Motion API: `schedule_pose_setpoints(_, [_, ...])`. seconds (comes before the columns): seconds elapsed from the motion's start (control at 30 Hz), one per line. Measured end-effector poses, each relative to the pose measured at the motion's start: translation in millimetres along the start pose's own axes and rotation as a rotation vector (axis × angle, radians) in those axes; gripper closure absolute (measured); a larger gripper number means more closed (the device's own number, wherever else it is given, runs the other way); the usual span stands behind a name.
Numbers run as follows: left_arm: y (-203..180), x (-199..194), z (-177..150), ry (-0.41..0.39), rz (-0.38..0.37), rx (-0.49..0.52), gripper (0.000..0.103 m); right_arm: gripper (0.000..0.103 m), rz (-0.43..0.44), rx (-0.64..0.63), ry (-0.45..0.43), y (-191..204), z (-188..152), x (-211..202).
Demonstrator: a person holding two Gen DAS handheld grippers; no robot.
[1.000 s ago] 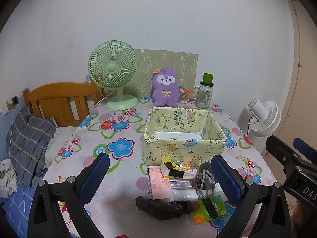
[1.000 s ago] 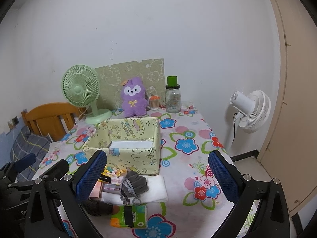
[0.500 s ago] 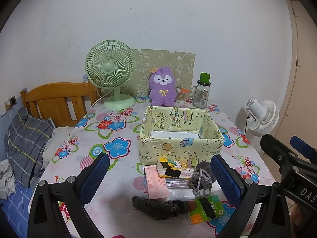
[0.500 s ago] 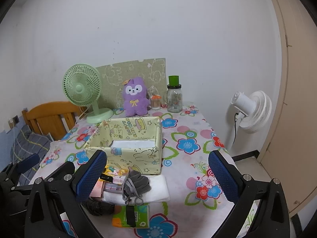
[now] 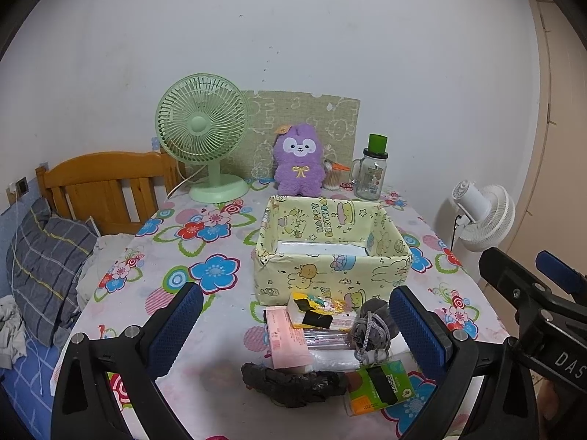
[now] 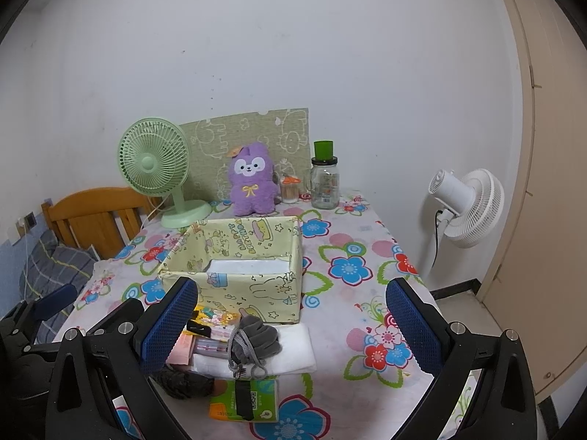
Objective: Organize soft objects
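Where the flowered tablecloth (image 5: 205, 242) meets the near edge, one pile of small items lies: one grey knitted glove (image 6: 256, 337), one dark glove (image 5: 293, 385), one folded white cloth (image 6: 293, 352), one pink packet (image 5: 284, 337), one green tissue pack (image 5: 381, 385) and one yellow cartoon-print packet (image 5: 319, 310). One yellow cartoon-print box (image 5: 330, 253) stands just behind the pile, open-topped, with something white inside. At the wall end stand one green desk fan (image 5: 203, 135), one purple plush toy (image 5: 299, 159) and one glass jar with a green lid (image 5: 370, 172). One white floor fan (image 6: 466, 209) stands off the table's right side; a wooden headboard (image 5: 102, 179) and a grey checked pillow (image 5: 47, 256) lie to the left.

Left gripper (image 5: 297, 326): jaws wide apart, empty, with the pile between and just beyond the tips. Right gripper (image 6: 293, 322): jaws wide apart, empty; the grey knitted glove lies between them, nearer the left finger.
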State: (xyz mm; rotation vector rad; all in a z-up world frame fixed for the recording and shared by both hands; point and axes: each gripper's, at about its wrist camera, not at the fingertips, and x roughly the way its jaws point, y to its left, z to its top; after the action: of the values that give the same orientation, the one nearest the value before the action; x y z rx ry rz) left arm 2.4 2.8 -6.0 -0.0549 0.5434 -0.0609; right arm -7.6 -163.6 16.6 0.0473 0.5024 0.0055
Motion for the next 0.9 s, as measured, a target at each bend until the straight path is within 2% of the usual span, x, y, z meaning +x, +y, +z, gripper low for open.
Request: schedule_pose_setpoints(0.9, [-1.6, 1.8, -2.7, 0.005, -0.011, -0.001, 0.004, 0.0, 0.011, -0.012, 0.002, 4.5, -1.5, 1.2])
